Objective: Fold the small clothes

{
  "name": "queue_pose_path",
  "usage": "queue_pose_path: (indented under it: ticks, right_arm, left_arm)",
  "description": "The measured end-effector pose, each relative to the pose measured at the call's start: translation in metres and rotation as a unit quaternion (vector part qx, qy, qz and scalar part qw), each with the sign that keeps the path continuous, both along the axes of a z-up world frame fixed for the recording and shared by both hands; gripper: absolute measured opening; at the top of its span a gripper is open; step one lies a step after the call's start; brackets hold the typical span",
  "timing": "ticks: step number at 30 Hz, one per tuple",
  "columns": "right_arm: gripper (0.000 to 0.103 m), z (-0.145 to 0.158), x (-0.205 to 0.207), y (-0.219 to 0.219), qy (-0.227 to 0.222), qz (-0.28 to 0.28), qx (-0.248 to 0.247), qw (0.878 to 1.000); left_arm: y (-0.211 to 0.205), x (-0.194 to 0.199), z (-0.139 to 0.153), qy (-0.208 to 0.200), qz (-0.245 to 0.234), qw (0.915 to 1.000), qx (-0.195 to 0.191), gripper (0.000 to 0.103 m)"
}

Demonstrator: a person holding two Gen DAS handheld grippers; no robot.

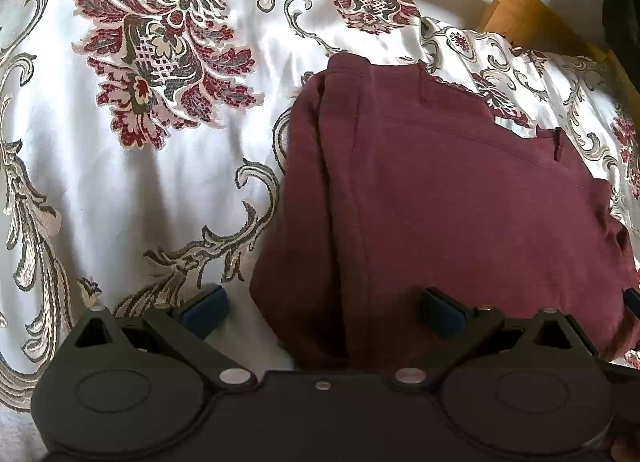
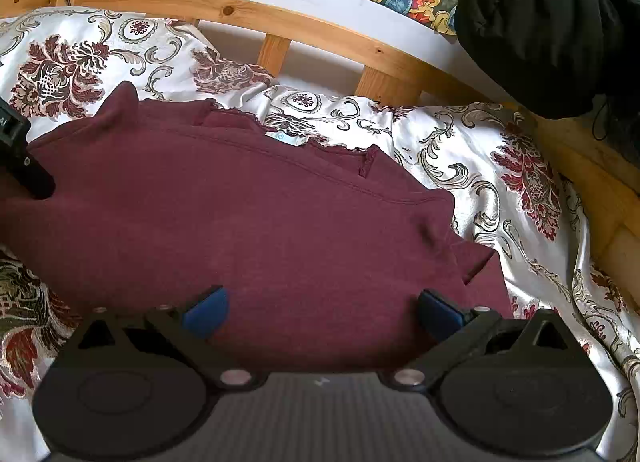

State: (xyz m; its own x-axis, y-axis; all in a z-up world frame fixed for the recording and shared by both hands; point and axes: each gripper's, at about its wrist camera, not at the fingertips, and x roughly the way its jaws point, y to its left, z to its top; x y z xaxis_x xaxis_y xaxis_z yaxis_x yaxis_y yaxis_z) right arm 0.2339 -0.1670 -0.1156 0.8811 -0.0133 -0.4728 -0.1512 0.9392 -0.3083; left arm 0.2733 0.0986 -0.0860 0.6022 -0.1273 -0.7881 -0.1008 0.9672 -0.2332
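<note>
A maroon garment [image 1: 440, 202] lies folded on a white floral bedspread [image 1: 120, 182], its lace-trimmed neckline and a small label toward the far side. My left gripper [image 1: 322, 312] is open over the garment's near left edge; its left pad [image 1: 204, 310] is above the bedspread, its right pad [image 1: 440, 314] above the cloth. In the right wrist view the same garment [image 2: 260, 222] fills the middle. My right gripper [image 2: 322, 312] is open and empty above its near edge. Part of the left gripper [image 2: 20, 158] shows at the left, over the garment.
A wooden bed frame [image 2: 280, 22] with slats runs along the far side, against a white wall. A black bag or jacket [image 2: 552, 22] sits at the far right. The bedspread [image 2: 520, 182] is rumpled to the right of the garment.
</note>
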Motion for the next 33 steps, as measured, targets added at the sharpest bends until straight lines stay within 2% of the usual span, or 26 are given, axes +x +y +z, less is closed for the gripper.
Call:
queue_pose_path:
  ticks: [6,9,12,14,15,16,18,19,22,25,29,33]
  right_arm:
    - [0.103,-0.001,0.001,-0.001,0.002,0.000,0.003,1.000]
    - [0.103,-0.001,0.001,-0.001,0.003,0.000,0.005,1.000]
    - [0.103,-0.001,0.001,-0.001,0.004,0.000,0.007,1.000]
    - [0.103,-0.001,0.002,-0.002,0.007,0.000,0.010,1.000]
    - [0.103,0.000,0.002,-0.002,0.009,0.000,0.011,1.000]
    - [0.103,0.001,0.003,-0.002,0.012,-0.001,0.013,1.000]
    - [0.103,0.003,0.004,-0.003,0.023,-0.002,0.019,1.000]
    - [0.103,0.005,0.005,-0.004,0.029,-0.003,0.023,0.999]
    - [0.103,0.011,0.009,-0.009,0.052,-0.001,0.037,0.998]
    - [0.103,0.023,0.012,-0.021,0.076,0.000,0.058,0.995]
    - [0.103,0.047,0.009,-0.056,0.063,-0.018,0.096,0.993]
    - [0.103,0.067,0.008,-0.100,0.048,-0.053,0.105,0.992]
  left_arm:
    - [0.006,0.006,0.000,-0.052,0.017,0.9985,0.005,0.102]
    - [0.003,0.007,0.000,-0.070,-0.003,0.9975,0.002,0.100]
    - [-0.005,0.006,0.000,-0.069,-0.032,0.9970,0.012,0.084]
    - [-0.009,0.005,0.001,-0.068,-0.043,0.9965,0.021,0.077]
    - [-0.008,0.003,0.001,-0.066,-0.042,0.9968,0.020,0.065]
    - [-0.007,0.002,0.002,-0.067,-0.039,0.9969,0.010,0.047]
    - [-0.005,0.000,0.008,-0.074,-0.033,0.9967,-0.009,0.029]
    - [-0.008,0.000,0.012,-0.077,-0.033,0.9964,-0.007,0.024]
    - [-0.023,-0.001,0.033,-0.094,-0.046,0.9944,0.012,0.021]
    - [-0.044,0.000,0.060,-0.115,-0.058,0.9916,0.015,0.020]
    - [-0.087,0.003,0.096,-0.142,-0.093,0.9854,0.008,0.019]
    - [-0.148,0.006,0.125,-0.165,-0.144,0.9755,0.022,0.018]
